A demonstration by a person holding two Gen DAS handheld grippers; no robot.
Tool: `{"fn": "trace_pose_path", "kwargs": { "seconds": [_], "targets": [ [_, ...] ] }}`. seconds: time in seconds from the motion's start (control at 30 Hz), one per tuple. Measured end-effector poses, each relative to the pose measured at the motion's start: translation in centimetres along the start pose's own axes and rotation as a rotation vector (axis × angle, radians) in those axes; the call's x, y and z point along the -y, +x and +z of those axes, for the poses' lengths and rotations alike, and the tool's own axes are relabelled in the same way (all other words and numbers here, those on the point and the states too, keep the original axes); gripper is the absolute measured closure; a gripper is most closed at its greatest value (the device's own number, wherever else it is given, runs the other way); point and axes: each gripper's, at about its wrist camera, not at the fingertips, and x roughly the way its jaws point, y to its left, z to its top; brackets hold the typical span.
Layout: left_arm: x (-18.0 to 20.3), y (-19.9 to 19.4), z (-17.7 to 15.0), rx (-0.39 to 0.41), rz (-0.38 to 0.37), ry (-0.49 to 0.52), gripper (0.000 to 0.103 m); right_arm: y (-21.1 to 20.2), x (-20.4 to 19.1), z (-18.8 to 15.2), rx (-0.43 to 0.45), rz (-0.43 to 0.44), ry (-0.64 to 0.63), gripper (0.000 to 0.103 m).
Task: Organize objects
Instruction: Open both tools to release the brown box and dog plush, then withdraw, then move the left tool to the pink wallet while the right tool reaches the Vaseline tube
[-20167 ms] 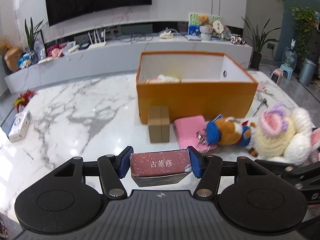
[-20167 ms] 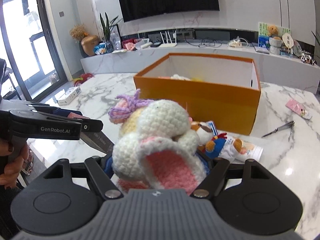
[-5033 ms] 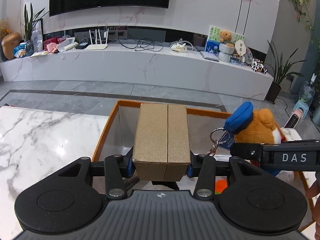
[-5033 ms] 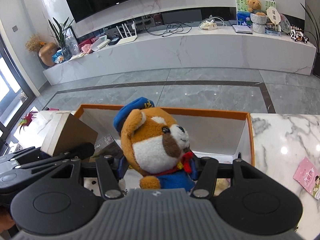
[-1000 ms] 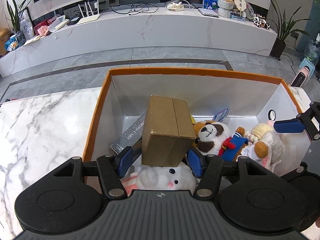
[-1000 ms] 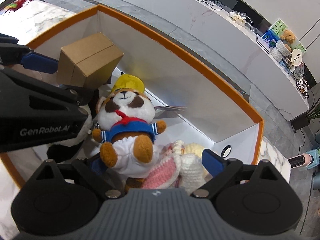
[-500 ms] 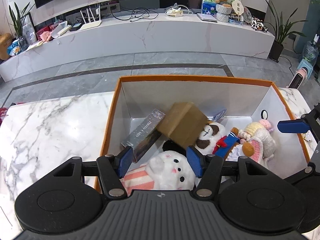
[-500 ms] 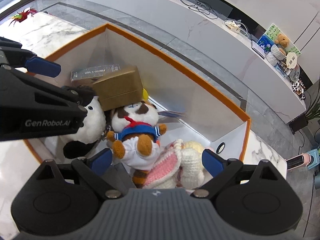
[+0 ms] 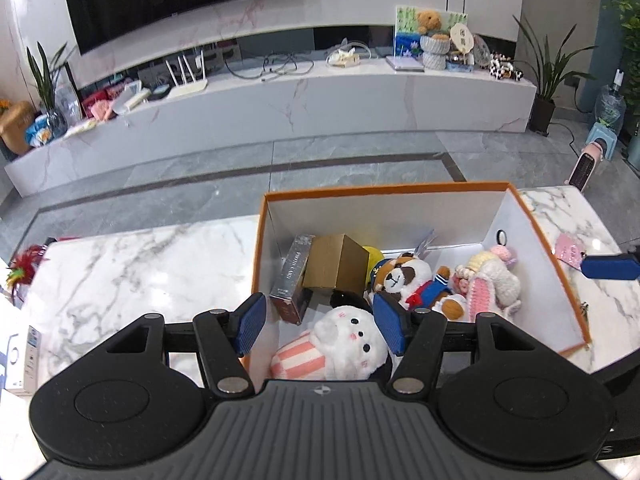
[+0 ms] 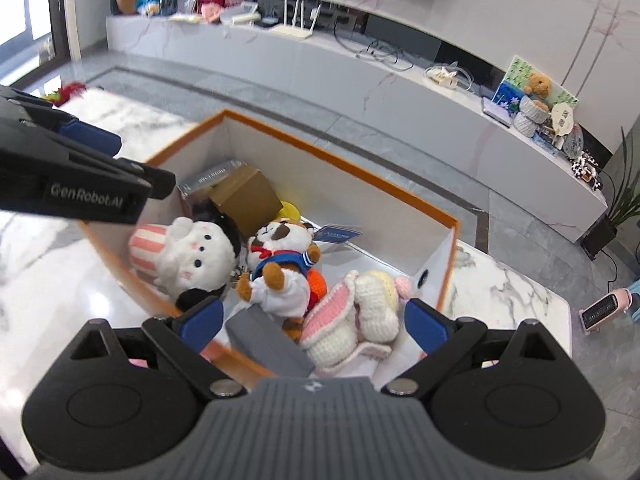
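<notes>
Toys [image 9: 408, 280] and a cardboard box [image 9: 334, 266] sit piled inside the orange box [image 9: 384, 191], both my grippers [image 9: 318, 326] [image 10: 316, 320] spread empty above, so the tilted cardboard could slide if I bump the rim.

The black toy [image 9: 345, 298] in the orange box [image 9: 554, 268] hides under the brown box [image 9: 335, 267]. The white box [image 9: 20, 356] is cut off.
</notes>
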Motion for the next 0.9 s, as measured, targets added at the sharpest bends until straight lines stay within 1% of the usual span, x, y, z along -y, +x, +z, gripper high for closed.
{"fn": "trace_pose_path", "kwargs": {
  "seconds": [0.07,0.17,0.23,0.3,0.4,0.5,0.6,0.7,0.8,0.9],
  "targets": [
    [0.0,-1.3,-0.5,0.020,0.008,-0.017,0.033,-1.5,0.0,-1.0,0.020,0.002,0.017,0.006],
    [-0.2,-3.0,-1.3,0.042,-0.002,-0.029,0.033,-3.7,0.0,-2.6,0.040,-0.004,0.038,0.005],
    [-0.2,-4.2,-2.3,0.051,-0.007,-0.027,0.033,-5.0,-0.4,-3.7,0.050,-0.009,0.051,0.002],
    [-0.1,-5.2,-3.6,0.053,-0.015,-0.028,0.029,-6.1,-0.8,-5.0,0.059,-0.009,0.063,0.001],
    [-0.3,-6.2,-6.2,0.048,-0.055,-0.057,0.027,-7.1,-1.1,-7.2,0.071,-0.010,0.096,0.001],
    [-0.6,-6.4,-8.8,0.045,-0.097,-0.085,0.027,-6.8,-0.9,-9.4,0.043,0.034,0.159,0.001],
    [-0.2,-5.6,-10.9,0.020,-0.122,-0.079,0.026,-5.2,-1.2,-11.6,0.034,0.051,0.208,0.001],
    [0.6,-4.1,-12.0,-0.016,-0.151,-0.072,0.026,-3.3,-1.0,-13.3,0.022,0.065,0.254,0.001],
    [1.5,-2.3,-12.9,-0.043,-0.176,-0.061,0.026,-1.9,0.4,-14.7,0.022,0.099,0.345,0.001],
    [2.9,0.1,-13.4,-0.073,-0.158,-0.043,0.026,-1.0,2.8,-15.4,0.032,0.144,0.469,0.001]
  ]
}}
